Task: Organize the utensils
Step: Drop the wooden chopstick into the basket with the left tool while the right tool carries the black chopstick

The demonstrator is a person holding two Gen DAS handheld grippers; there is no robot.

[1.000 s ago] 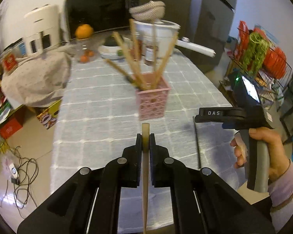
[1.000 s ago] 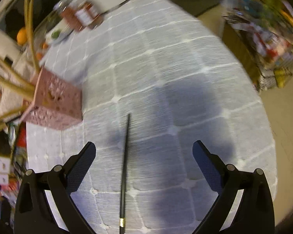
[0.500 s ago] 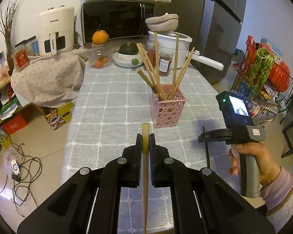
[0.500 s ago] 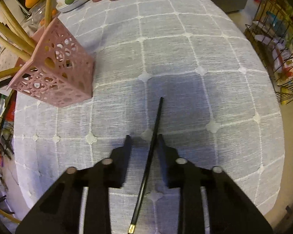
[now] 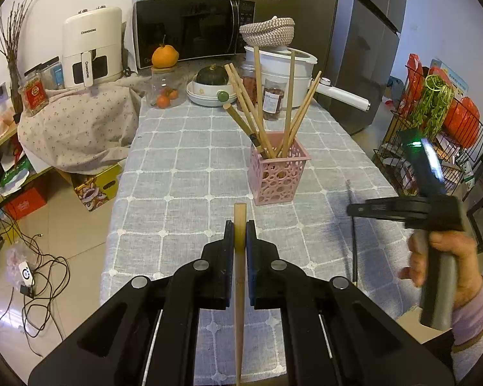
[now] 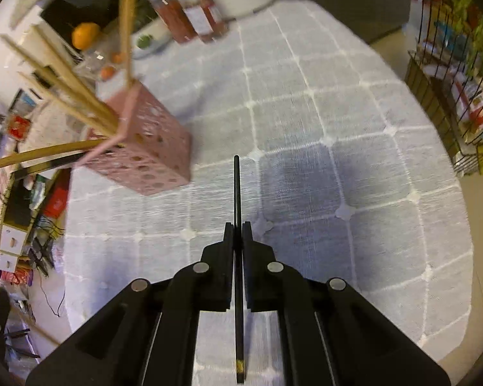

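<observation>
A pink perforated holder (image 5: 278, 170) stands mid-table with several wooden chopsticks (image 5: 286, 106) leaning in it; it also shows in the right wrist view (image 6: 145, 148). My left gripper (image 5: 240, 225) is shut on a pale wooden chopstick (image 5: 240, 273), held above the table's near edge, short of the holder. My right gripper (image 6: 237, 228) is shut on a black chopstick (image 6: 237, 193), lifted off the cloth to the right of the holder. The black chopstick (image 5: 353, 231) and the right gripper (image 5: 386, 208) show at the right of the left wrist view.
A grey checked tablecloth (image 5: 183, 173) covers the table. At its far end stand jars (image 5: 272, 98), a bowl with a squash (image 5: 212, 88) and a white cooker (image 5: 283, 64). A wire rack (image 5: 434, 135) stands to the right. Boxes and cables lie on the floor at the left.
My right gripper closed on the black chopstick that lay on the cloth and raised it. My left gripper kept hold of the wooden chopstick and drew back from the holder.
</observation>
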